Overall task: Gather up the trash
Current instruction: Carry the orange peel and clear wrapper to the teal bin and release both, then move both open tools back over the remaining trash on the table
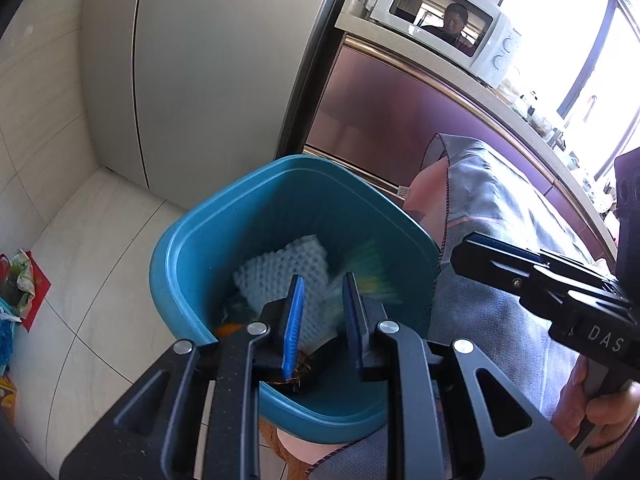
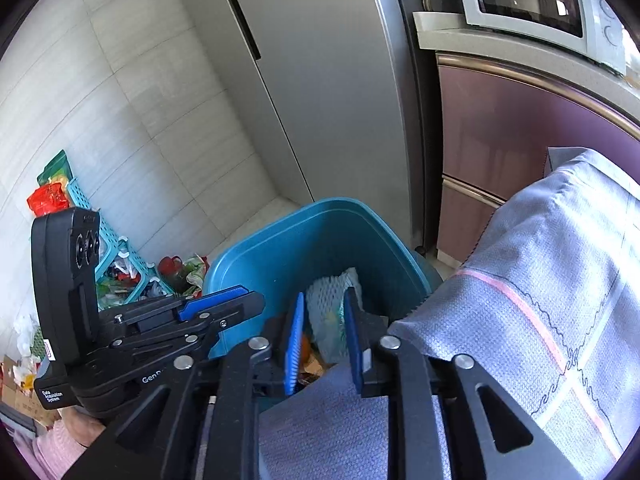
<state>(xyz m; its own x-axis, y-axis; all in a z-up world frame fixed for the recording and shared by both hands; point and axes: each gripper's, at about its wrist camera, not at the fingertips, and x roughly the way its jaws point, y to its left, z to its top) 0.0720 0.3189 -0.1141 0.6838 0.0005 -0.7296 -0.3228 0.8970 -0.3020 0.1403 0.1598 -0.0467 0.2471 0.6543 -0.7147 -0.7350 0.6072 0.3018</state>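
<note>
Several pieces of trash lie in the teal bin on the floor: we see white foam netting and a blurred green-and-yellow wrapper just beside it. Our left tool hovers over the bin's mouth, its blue pads a little apart with nothing pinched between them. Our right tool points into the same bin from the other side, pads likewise slightly spread and empty. A grey cloth drapes a surface just beside the bin. Behind stand a grey fridge and a microwave on the worktop.
</note>
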